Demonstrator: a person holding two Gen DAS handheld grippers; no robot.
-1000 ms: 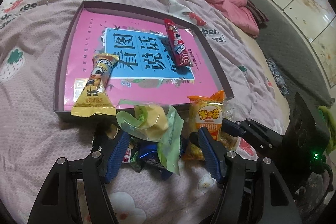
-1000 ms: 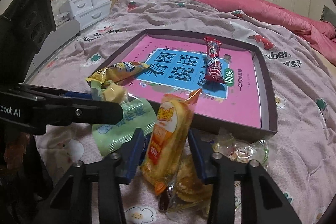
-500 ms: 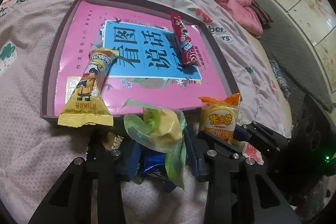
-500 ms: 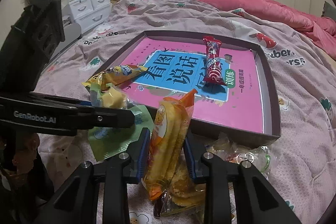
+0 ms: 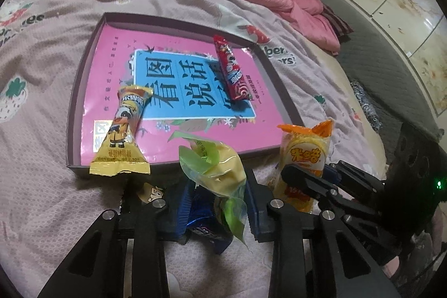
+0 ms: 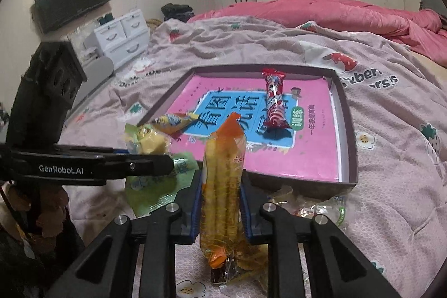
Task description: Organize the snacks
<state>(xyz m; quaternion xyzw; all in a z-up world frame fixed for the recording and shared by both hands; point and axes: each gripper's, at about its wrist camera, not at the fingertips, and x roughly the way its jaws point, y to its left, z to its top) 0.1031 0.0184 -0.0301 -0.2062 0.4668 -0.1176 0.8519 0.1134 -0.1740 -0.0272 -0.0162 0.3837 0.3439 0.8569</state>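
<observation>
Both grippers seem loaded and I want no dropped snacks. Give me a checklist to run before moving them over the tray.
1. Right gripper clamped on the orange pack: ok, jaws shut on its sides.
2. Left gripper clamped on the green pack: ok, jaws just closed against it.
3. Orange pack clear of the loose wrappers: cannot tell, its lower end is hidden among them.
4. Free room in the tray: ok, only the red bar lies inside.
5. Yellow pack inside the tray: not ok, it overhangs the near rim.
</observation>
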